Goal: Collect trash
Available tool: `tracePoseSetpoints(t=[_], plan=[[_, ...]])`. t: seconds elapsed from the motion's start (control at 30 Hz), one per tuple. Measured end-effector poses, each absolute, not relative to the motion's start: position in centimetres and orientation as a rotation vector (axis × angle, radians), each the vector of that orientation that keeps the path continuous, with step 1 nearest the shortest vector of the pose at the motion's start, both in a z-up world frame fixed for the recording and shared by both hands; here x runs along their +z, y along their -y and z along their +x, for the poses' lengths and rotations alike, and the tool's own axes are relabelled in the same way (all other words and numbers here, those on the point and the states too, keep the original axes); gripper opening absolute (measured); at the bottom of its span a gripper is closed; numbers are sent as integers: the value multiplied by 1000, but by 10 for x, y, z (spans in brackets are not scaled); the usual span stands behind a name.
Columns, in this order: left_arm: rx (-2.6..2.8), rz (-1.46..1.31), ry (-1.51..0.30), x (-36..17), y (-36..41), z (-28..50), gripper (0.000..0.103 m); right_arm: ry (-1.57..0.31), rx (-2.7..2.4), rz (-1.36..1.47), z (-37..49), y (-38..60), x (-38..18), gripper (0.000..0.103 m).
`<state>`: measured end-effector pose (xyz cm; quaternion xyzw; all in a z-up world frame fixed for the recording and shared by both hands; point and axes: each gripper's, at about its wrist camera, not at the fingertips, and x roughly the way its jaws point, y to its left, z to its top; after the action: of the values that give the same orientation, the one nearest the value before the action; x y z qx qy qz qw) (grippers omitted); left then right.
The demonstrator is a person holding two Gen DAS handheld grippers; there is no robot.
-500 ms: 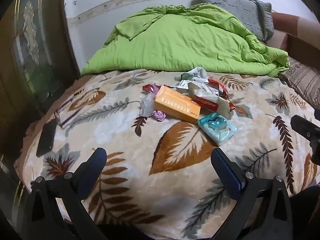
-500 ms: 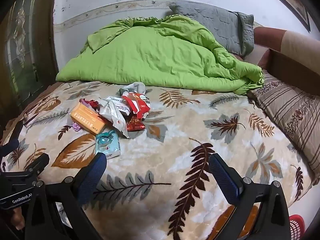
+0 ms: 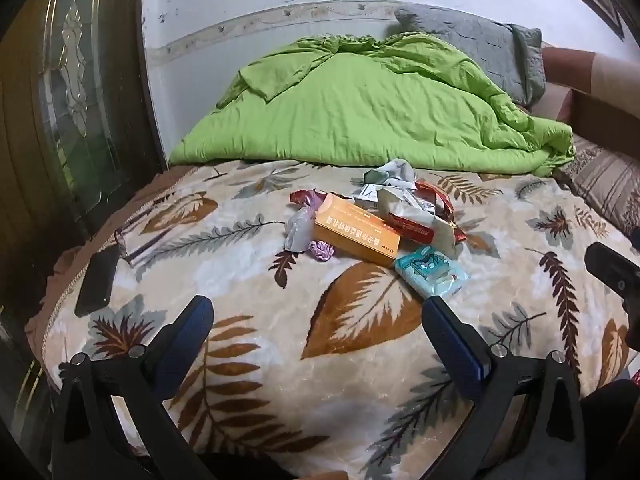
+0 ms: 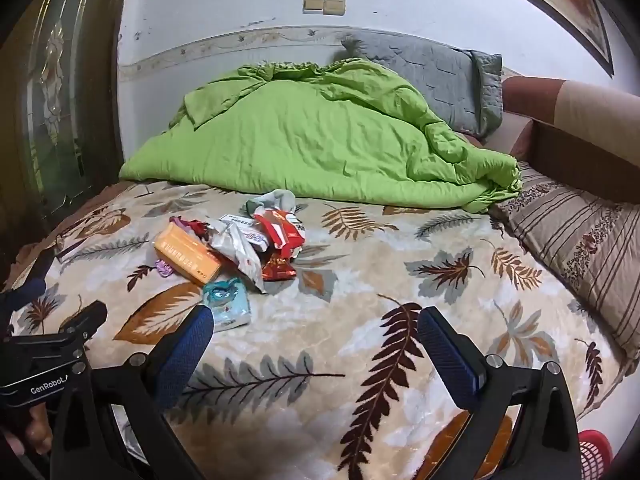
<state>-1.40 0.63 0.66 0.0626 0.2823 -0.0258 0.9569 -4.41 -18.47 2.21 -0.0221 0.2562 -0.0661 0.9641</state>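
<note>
The trash pile [image 3: 372, 220] lies near the middle of a leaf-patterned blanket [image 3: 352, 360] that covers the bed, with bare blanket all round it. In the pile an orange box [image 3: 356, 234] lies flat, a teal tissue pack [image 3: 430, 274] just beside its near corner, a small purple wrapper [image 3: 321, 249] and a clear crumpled wrapper [image 3: 298, 230] on its left, and red and white snack wrappers [image 4: 280, 232] heaped behind it. Behind the pile a bunched green quilt [image 3: 360, 112] runs across the bed to the wall, with a grey pillow [image 4: 432, 80] behind it. The blanket's left edge curves down beside a dark door with patterned glass [image 3: 68, 92]; a black phone [image 3: 96, 280] lies near that edge, well apart from the trash. On the right a striped cushion [image 4: 580, 248] borders the blanket, and a red basket [image 4: 596, 452] shows at the lower right corner of the right wrist view, below the bed edge. The left gripper [image 3: 318, 314] hovers over the near part of the blanket, jaws spread wide, with nothing between them; the tissue pack sits just beyond its right fingertip. The right gripper [image 4: 314, 324] is likewise spread wide and empty, over open blanket to the right of the pile.
</note>
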Motion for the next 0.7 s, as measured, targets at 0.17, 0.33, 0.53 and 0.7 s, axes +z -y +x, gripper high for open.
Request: tracePoseSetpoints(t=[0.17,0.33,0.53,0.7], plan=[[-70,152,-531,8,-5,-27,103,-512,-126,-40,-46,184,23,103],[-65,153,-529,5,-8,-31,103,-513,-122,-40,-45,184,22,103],[-41,163,-559,0,-10,-29,103,-522,-120,-45,-42,183,23,103],[-24,137,-595,-4,-17,-25,103,-523,-120,-46,-42,182,21,103]])
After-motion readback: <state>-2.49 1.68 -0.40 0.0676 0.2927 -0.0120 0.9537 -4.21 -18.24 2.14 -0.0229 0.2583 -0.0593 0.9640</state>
